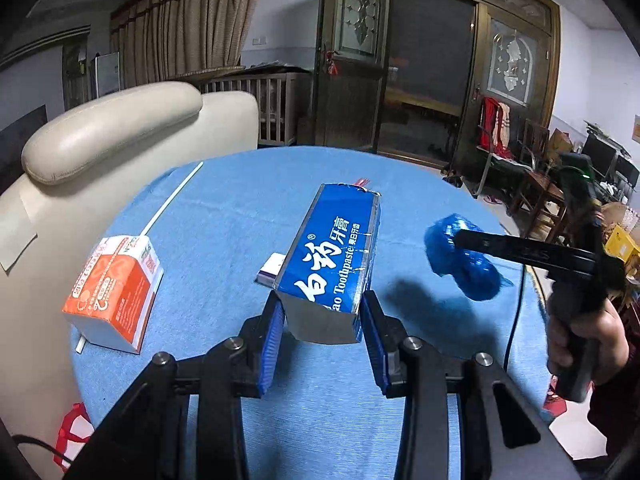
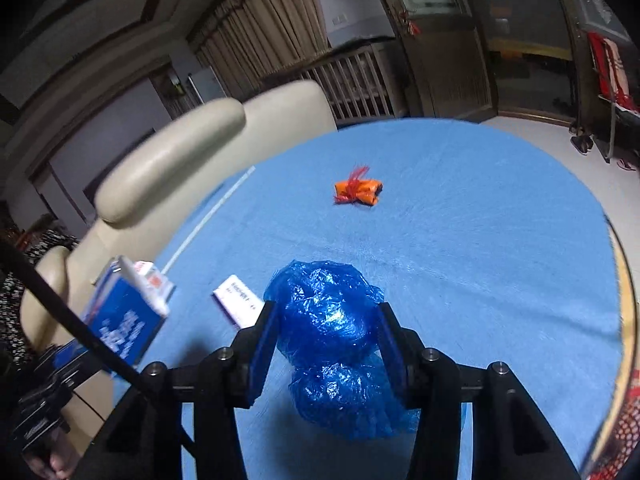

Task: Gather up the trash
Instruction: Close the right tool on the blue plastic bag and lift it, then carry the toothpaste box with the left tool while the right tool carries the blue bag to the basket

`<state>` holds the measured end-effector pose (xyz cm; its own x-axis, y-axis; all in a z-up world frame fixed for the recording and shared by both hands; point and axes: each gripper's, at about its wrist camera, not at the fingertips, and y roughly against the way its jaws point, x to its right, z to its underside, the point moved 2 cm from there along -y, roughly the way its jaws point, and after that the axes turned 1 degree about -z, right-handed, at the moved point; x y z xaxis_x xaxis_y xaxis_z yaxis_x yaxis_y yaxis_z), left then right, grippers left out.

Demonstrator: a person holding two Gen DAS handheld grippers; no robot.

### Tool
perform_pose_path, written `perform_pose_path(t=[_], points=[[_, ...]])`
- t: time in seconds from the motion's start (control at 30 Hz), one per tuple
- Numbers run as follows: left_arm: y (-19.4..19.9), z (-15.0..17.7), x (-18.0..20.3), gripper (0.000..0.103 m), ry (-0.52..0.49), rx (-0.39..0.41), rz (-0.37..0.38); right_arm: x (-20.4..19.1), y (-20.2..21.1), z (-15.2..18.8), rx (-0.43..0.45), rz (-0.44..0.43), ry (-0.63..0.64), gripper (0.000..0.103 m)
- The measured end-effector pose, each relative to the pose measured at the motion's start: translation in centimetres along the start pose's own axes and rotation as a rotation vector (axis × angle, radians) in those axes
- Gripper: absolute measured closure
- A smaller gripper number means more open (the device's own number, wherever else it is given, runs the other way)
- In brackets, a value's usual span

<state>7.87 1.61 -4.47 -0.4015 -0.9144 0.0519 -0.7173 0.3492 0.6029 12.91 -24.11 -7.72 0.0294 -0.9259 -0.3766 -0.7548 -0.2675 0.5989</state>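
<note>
My left gripper is shut on the near end of a blue toothpaste box, which it holds lifted above the blue table. This box also shows at the left of the right wrist view. My right gripper is shut on a crumpled blue plastic bag, whose lower half hangs below the pads. In the left wrist view the bag hangs in the air to the right, above its shadow. A person's hand grips the right tool's handle.
On the table lie an orange-and-white carton, a small white-and-purple box, a long white stick and an orange wrapper with red strands. A cream chair stands at the left edge. A red-handled bag hangs low left.
</note>
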Motion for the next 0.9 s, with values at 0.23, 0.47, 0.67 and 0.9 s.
perform_pose_path(t=[0.23,0.47,0.67,0.9], points=[[2.3,-1.1,2.3,0.063,-0.035,0.046,0.004,0.3,6.6,0.9,0.096,-0.023,-0.010,0.052],[4.5,-2.0,4.5,0.063,-0.070,0.083,-0.022,0.3,12.5,1.5,0.183,-0.042,-0.008,0.052],[6.5,-2.7,6.3,0.063,-0.105,0.115,-0.061,0.0,16.5,2.1,0.242,-0.047,0.012,0.052],[8.6,-3.5,8.0,0.063,-0.145,0.161,-0.111,-0.7,20.3,2.7,0.307,-0.047,0.041,0.052]])
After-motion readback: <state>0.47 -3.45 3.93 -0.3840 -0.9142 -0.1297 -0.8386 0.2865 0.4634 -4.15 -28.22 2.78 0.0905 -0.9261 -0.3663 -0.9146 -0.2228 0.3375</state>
